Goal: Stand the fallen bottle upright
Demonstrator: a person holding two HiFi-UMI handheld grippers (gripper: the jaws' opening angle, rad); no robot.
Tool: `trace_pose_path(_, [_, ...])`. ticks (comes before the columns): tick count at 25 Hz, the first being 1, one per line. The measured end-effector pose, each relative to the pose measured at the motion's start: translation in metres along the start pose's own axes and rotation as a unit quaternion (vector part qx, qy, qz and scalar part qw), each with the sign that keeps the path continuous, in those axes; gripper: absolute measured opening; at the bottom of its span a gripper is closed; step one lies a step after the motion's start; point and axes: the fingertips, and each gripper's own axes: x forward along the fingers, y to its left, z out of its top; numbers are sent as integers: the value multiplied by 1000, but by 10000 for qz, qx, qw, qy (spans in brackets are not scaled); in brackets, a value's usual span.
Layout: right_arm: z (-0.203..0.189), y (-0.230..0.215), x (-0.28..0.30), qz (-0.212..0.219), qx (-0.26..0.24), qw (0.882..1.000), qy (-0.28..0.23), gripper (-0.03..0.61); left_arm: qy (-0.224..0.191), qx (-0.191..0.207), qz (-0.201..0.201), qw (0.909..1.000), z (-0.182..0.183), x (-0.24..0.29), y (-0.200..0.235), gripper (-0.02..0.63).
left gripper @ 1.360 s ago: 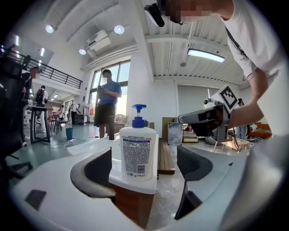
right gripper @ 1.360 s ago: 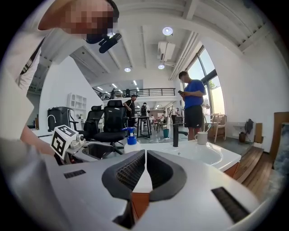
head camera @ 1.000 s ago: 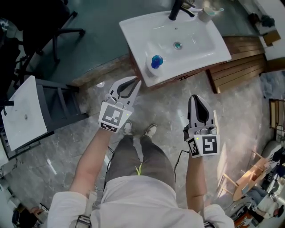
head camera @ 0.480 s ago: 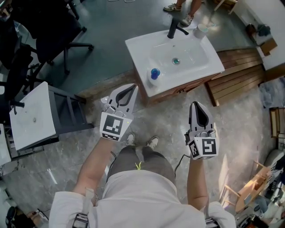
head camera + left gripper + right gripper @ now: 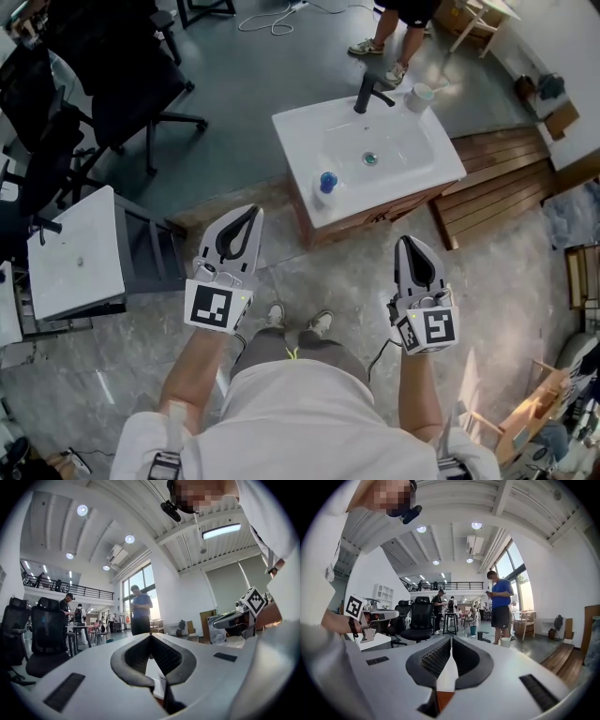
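A small bottle with a blue top [image 5: 326, 181] sits on the front left corner of the white sink [image 5: 412, 164]; from above it looks upright. My left gripper [image 5: 251, 212] hangs well short of the sink, to the bottle's lower left, shut and empty. My right gripper [image 5: 410, 243] is below the sink's front edge, also shut with nothing in it. In the left gripper view the jaws [image 5: 150, 634] meet at the tip, pointing level across the room. The right gripper view shows its jaws [image 5: 451, 638] pressed together the same way. The bottle is in neither gripper view.
A black faucet [image 5: 372, 92] and a white cup [image 5: 419, 97] stand at the sink's back. A person's legs [image 5: 394, 28] are behind it. Office chairs [image 5: 122, 84] and a white table [image 5: 75, 262] are at the left, wooden slats [image 5: 497, 183] at the right.
Both grippers have risen and drawn back from the sink. The left one moved left, away from the bottle's corner. The bottle has stayed in place.
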Motion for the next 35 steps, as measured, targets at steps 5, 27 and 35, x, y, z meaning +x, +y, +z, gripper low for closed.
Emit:
trace_pose_path(5, [11,6,-10,103,19,9999,-26,40,-88,131,128,9998,24,-21,6,18])
trace_pose_path(27, [44,-17,-33,-336,17,9982,-488,38,-415,26,878,9953,45,-59,26,18])
trace_pose_path(35, [45,-21,-35,-419,56,9979,-483,38,-389,51,888,9953,45,-57,32,18])
